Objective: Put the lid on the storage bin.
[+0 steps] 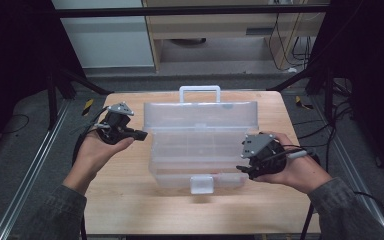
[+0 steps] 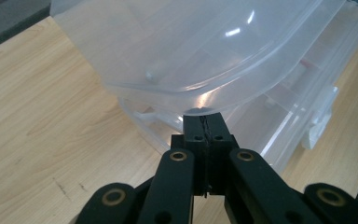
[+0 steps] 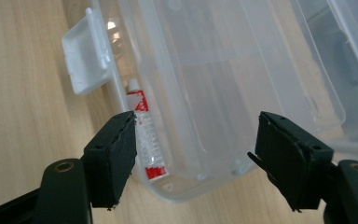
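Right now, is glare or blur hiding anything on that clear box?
Left gripper view: bright glints on the lid, compartments behind it hazy. Right gripper view: jaws soft-edged, the red-and-white tube readable through the box wall. High view: dim, grainy, contents indistinct.

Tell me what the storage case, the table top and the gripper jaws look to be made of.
Storage case: translucent plastic, glossy; the wood shows through and highlights glint.
Table top: pale wood or laminate, matte, with grain lines.
Right gripper jaws: black, matte, probably plastic with rubbery pads.

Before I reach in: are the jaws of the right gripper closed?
No, the right gripper has its jaws wide apart, facing the clear box.
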{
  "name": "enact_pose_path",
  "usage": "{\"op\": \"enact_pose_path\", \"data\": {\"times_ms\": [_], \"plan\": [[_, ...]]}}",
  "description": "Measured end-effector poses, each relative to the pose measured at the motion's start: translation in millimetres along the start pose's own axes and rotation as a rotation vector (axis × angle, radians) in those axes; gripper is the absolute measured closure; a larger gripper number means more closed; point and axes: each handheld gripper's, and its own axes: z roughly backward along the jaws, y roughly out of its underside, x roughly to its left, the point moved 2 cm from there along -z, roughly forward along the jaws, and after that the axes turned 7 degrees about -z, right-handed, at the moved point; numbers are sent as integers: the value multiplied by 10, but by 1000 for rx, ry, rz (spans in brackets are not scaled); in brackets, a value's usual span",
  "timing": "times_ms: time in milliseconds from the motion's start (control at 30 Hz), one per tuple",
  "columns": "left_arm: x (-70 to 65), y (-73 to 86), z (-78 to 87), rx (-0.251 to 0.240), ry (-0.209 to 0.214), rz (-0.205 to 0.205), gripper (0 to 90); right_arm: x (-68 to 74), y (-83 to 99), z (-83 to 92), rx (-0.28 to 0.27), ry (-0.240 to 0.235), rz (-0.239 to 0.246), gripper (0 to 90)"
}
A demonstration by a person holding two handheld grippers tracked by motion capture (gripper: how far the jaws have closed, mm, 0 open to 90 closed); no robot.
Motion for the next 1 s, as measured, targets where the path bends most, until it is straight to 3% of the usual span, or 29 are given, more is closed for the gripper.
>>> {"op": "enact_pose_path", "data": {"times_ms": [133,400,800,1000], "plan": [[-59,65,-35,27,-9,-30,898,6,180,55,1,20,-42,242],[-119,190,-99,31,-10,-48,898,-26,399,128,22,59,-105,204],[-222,333,-173,36,-24,-87,897,-105,662,21,74,101,-158,188],[-258,370,-186,43,-35,-107,897,-147,720,-29,67,124,-190,168]]}}
